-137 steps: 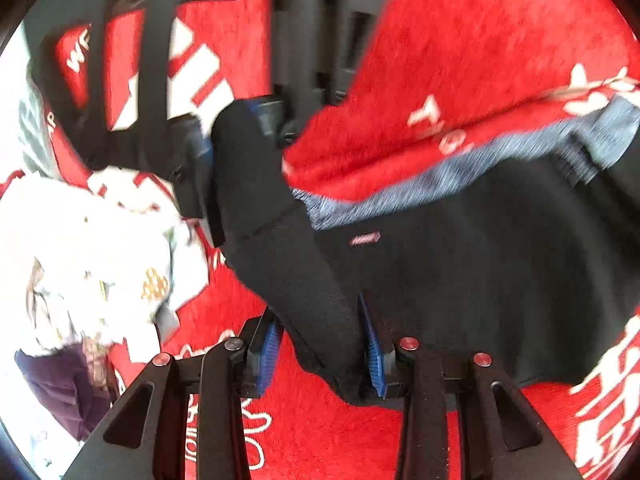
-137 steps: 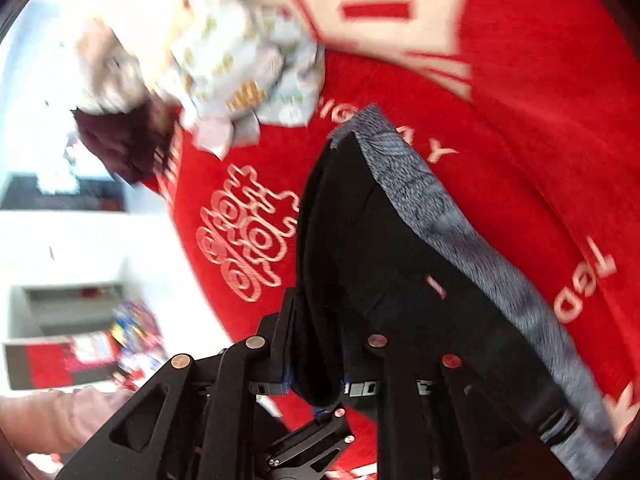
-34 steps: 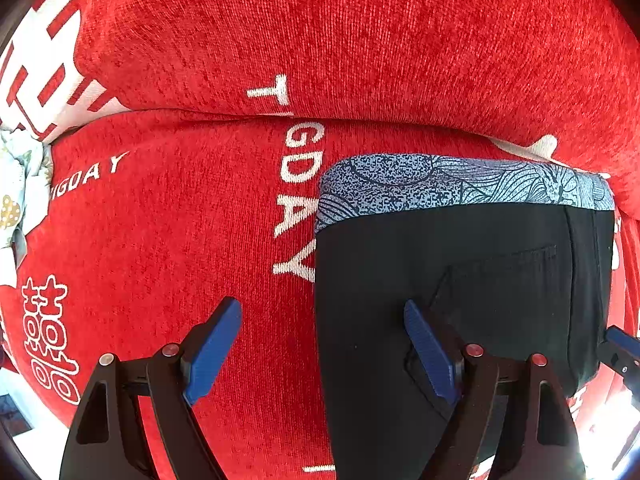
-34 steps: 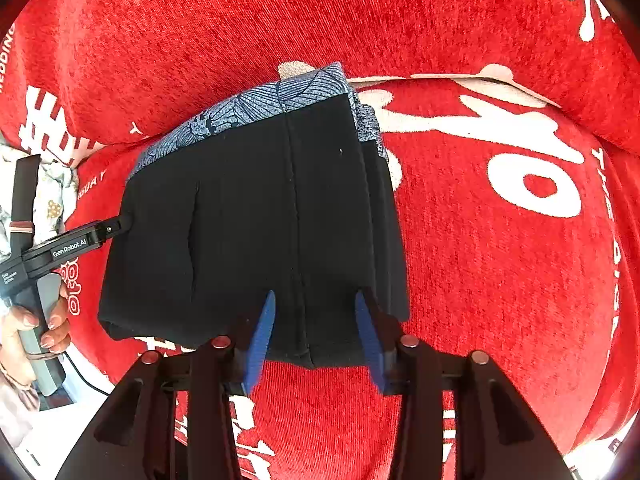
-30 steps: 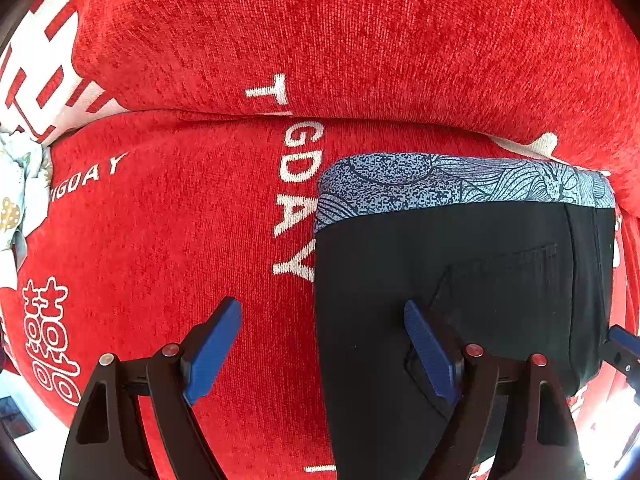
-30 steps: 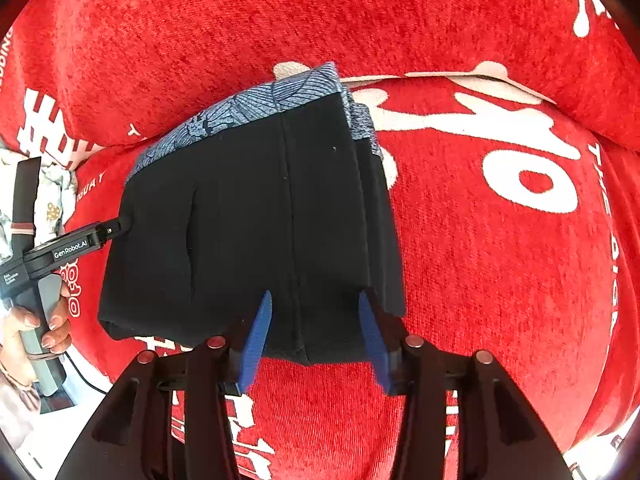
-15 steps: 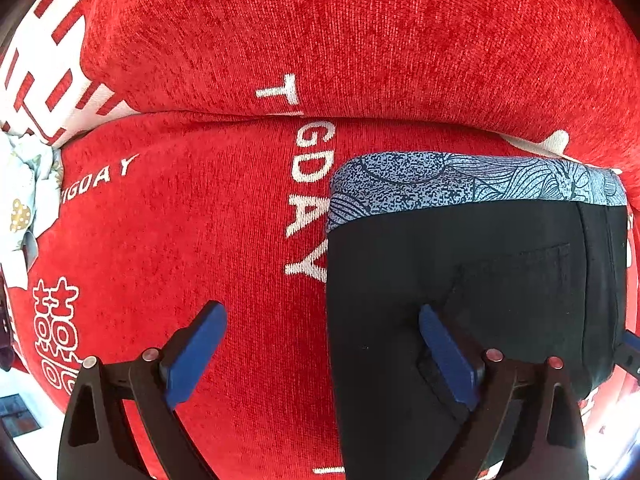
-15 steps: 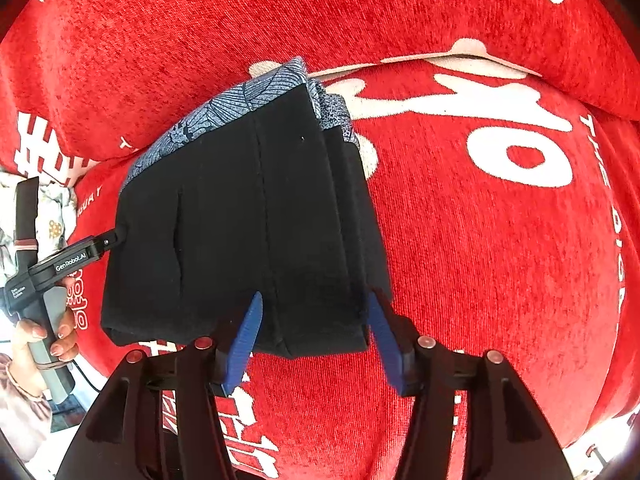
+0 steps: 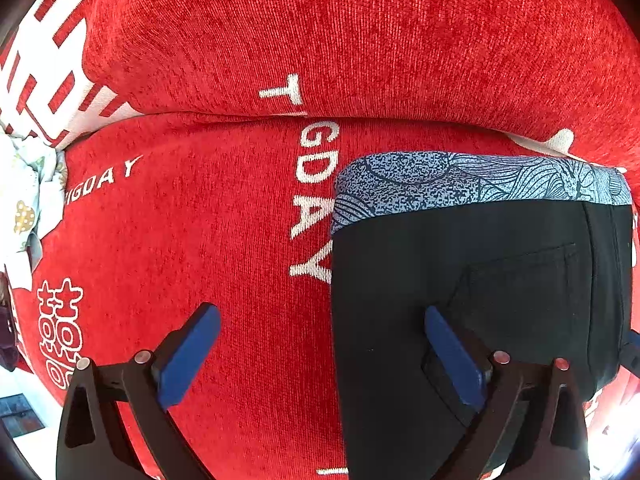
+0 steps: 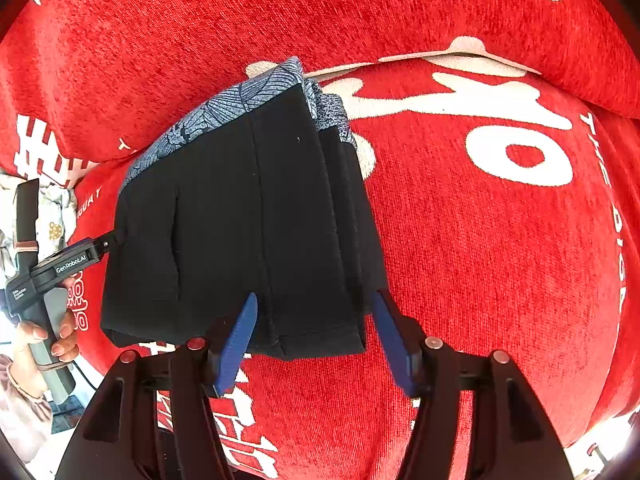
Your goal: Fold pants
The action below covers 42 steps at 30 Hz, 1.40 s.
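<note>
Both sets of jaws stand spread wide and grip nothing. On the left gripper [image 9: 322, 354] one blue pad hovers over bare red cover while the other sits above the black cloth; the right gripper [image 10: 314, 344] straddles the near edge of the bundle without pinching it. The pants [image 10: 240, 232] lie folded into a compact black rectangle on the red sofa cover [image 9: 200, 220], with the blue patterned waistband [image 9: 480, 184] turned toward the seam where seat meets backrest. Stacked layers show along the right-hand side in the right wrist view, and a back pocket outline shows in the left wrist view. A pale patterned garment [image 9: 24, 200] lies well apart at the far left of the cover.

Judging from the tidy shape and the released fingers, the folding looks essentially finished. What remains, if anything, is a light press to flatten the stack or a clean withdrawal; either calls for lifting the fingers away without snagging the top layer.
</note>
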Motion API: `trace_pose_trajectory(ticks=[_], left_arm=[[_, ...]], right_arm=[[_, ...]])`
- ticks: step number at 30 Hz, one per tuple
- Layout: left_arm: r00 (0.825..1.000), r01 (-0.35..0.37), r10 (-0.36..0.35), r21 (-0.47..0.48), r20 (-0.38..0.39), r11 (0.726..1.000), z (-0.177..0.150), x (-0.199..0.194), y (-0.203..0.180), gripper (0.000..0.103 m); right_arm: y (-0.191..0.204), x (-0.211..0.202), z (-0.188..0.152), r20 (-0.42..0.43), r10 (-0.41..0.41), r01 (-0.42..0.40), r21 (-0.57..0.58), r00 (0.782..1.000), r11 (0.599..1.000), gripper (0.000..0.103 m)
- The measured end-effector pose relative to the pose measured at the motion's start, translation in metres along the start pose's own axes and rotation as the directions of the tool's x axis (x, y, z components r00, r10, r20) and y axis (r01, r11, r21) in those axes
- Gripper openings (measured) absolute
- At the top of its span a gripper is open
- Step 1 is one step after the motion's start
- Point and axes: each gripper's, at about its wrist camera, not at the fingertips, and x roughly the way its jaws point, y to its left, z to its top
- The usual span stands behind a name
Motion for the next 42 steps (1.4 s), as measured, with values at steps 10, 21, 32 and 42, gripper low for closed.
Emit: trace_pose_trajectory(ticks=[10, 21, 32, 42], left_arm=[[1.000, 0.029, -0.029, -0.012, -0.006, 1.000, -0.002, -0.002, 0.006, 0.102], [0.992, 0.119, -0.119, -0.005, -0.031, 0.993, -0.013, -0.005, 0.025, 0.102], [0.990, 0.134, -0.133, 0.022, -0.036, 0.991, -0.015, -0.007, 0.009, 0.102], [0.979, 0.197, -0.194, 0.046, -0.061, 0.979, -0.009, -0.002, 0.000, 0.102]], right_arm=[[0.001, -0.003, 0.004, 0.013, -0.005, 0.005, -0.008, 1.000, 1.000, 0.071], [0.012, -0.002, 0.012, 0.024, -0.100, 0.101, -0.077, 0.995, 0.992, 0.082], [0.010, 0.003, 0.019, 0.023, -0.108, 0.110, -0.083, 0.994, 0.991, 0.084], [0.004, 0.007, 0.025, 0.011, -0.076, 0.076, -0.073, 0.997, 0.994, 0.084]])
